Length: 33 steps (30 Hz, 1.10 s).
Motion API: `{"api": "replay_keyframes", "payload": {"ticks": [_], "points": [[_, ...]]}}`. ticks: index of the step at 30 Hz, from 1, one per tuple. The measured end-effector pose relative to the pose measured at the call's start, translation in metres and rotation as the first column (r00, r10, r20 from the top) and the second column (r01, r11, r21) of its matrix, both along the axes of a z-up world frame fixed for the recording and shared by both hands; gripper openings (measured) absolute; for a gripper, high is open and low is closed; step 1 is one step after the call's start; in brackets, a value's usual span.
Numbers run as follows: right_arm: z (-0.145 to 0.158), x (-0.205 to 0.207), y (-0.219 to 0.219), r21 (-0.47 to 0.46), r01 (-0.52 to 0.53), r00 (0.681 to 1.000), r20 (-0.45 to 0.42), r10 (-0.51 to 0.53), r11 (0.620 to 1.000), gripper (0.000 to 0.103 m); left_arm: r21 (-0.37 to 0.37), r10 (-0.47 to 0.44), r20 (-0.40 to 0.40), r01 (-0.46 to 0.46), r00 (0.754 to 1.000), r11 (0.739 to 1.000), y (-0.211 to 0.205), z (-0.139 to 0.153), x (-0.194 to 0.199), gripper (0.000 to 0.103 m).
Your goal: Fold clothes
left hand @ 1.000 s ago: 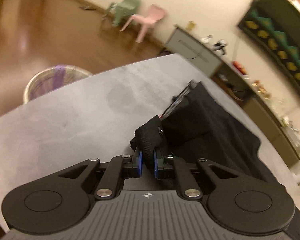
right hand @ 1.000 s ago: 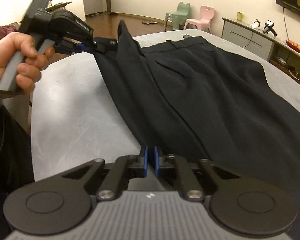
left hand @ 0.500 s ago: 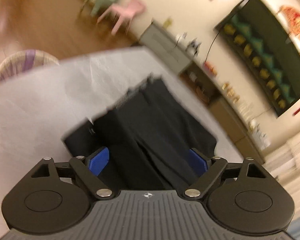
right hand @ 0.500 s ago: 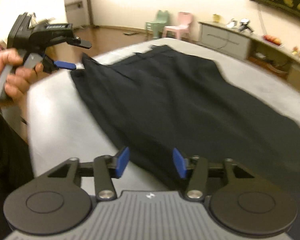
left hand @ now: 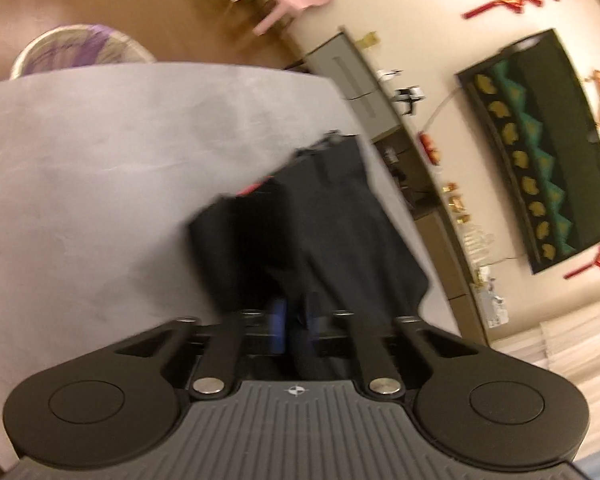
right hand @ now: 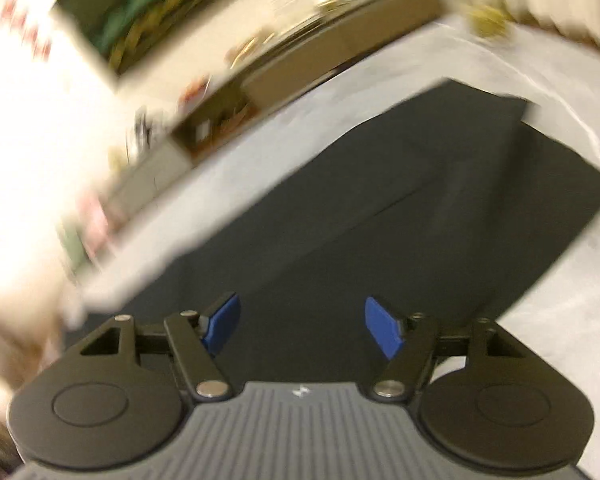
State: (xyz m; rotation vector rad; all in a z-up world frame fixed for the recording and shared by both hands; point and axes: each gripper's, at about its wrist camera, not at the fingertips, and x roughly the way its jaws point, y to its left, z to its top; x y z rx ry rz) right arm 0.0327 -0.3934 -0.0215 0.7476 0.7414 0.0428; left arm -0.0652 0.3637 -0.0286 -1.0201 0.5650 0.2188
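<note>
Black trousers (right hand: 400, 216) lie flat on the grey table (left hand: 100, 168). Left gripper (left hand: 294, 322) is nearly pressed together; whether it pinches cloth cannot be told. Right gripper (right hand: 302, 328) is spread above the fabric. Advice: pinch the edges squarely, lift both evenly.

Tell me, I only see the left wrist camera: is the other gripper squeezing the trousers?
Observer: No. The right gripper is open, its blue pads wide apart with nothing between them.
Operator: What's under it?
Observer: The black trousers, lying flat on the grey table.
Operator: Can you see where they end?
Observer: Yes, they end in a straight edge at the far side, upper right in the right wrist view.
</note>
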Motion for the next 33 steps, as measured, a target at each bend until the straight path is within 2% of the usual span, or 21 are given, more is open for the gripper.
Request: {"api": "replay_keyframes", "payload": {"ticks": [1, 3, 6, 9, 11, 12, 15, 18, 19, 21, 22, 23, 25, 29, 33], "points": [[0.001, -0.006, -0.012, 0.023, 0.032, 0.999, 0.007, -0.033, 0.999, 0.071, 0.015, 0.002, -0.001, -0.002, 1.0, 1.0, -0.006, 0.003, 0.004, 0.092], [0.004, -0.019, -0.029, 0.031, 0.097, 0.995, 0.025, -0.097, 0.995, 0.071, 0.062, -0.012, -0.02, 0.013, 1.0, 0.998, -0.018, 0.007, 0.013, 0.093], [0.006, -0.037, -0.058, 0.041, 0.223, 0.974, 0.039, -0.225, 0.974, 0.071, 0.121, -0.039, -0.094, 0.05, 0.995, 0.991, -0.032, 0.005, 0.029, 0.09], [-0.002, -0.044, -0.086, 0.062, 0.336, 0.941, 0.026, -0.338, 0.94, 0.066, 0.142, -0.004, -0.132, 0.023, 0.991, 0.99, -0.032, 0.001, 0.029, 0.069], [-0.012, -0.039, -0.104, 0.06, 0.383, 0.924, -0.001, -0.383, 0.922, 0.065, 0.148, 0.026, -0.137, -0.006, 0.99, 0.989, -0.028, 0.001, 0.023, 0.039], [-0.016, -0.035, -0.113, 0.055, 0.4, 0.917, -0.016, -0.399, 0.915, 0.064, 0.143, 0.038, -0.146, -0.017, 0.989, 0.99, -0.025, 0.0, 0.021, 0.036], [-0.021, -0.007, -0.132, 0.013, 0.37, 0.928, -0.042, -0.369, 0.929, 0.064, 0.12, 0.045, -0.162, -0.026, 0.986, 0.992, -0.016, -0.005, 0.018, 0.034], [-0.022, 0.02, -0.132, -0.114, 0.268, 0.96, -0.055, -0.275, 0.957, 0.064, 0.109, 0.013, -0.133, 0.002, 0.991, 0.994, -0.016, -0.002, 0.016, 0.034], [-0.022, 0.03, -0.132, -0.155, 0.232, 0.968, -0.062, -0.244, 0.96, 0.064, 0.109, -0.004, -0.117, 0.017, 0.993, 0.994, -0.018, 0.0, 0.017, 0.038], [-0.023, 0.048, -0.131, -0.236, 0.157, 0.98, -0.081, -0.181, 0.959, 0.063, 0.128, -0.037, -0.086, 0.048, 0.996, 0.991, -0.025, 0.005, 0.02, 0.055], [-0.024, 0.054, -0.131, -0.261, 0.125, 0.984, -0.092, -0.154, 0.957, 0.061, 0.144, -0.049, -0.077, 0.06, 0.996, 0.988, -0.029, 0.008, 0.023, 0.066], [-0.026, 0.056, -0.131, -0.262, 0.103, 0.985, -0.105, -0.134, 0.96, 0.057, 0.157, -0.055, -0.074, 0.066, 0.996, 0.985, -0.032, 0.01, 0.025, 0.071], [-0.024, 0.052, -0.132, -0.282, 0.09, 0.984, -0.121, -0.129, 0.955, 0.058, 0.177, -0.059, -0.079, 0.073, 0.995, 0.982, -0.037, 0.011, 0.031, 0.072], [-0.013, 0.028, -0.126, -0.307, 0.066, 0.99, -0.099, -0.101, 0.949, 0.046, 0.19, -0.038, -0.127, 0.062, 0.991, 0.98, -0.039, 0.004, 0.043, 0.071], [-0.024, 0.027, -0.113, -0.304, 0.017, 0.986, -0.153, -0.066, 0.953, 0.044, 0.204, -0.013, -0.159, 0.046, 0.987, 0.978, -0.041, 0.003, 0.052, 0.07]]}}
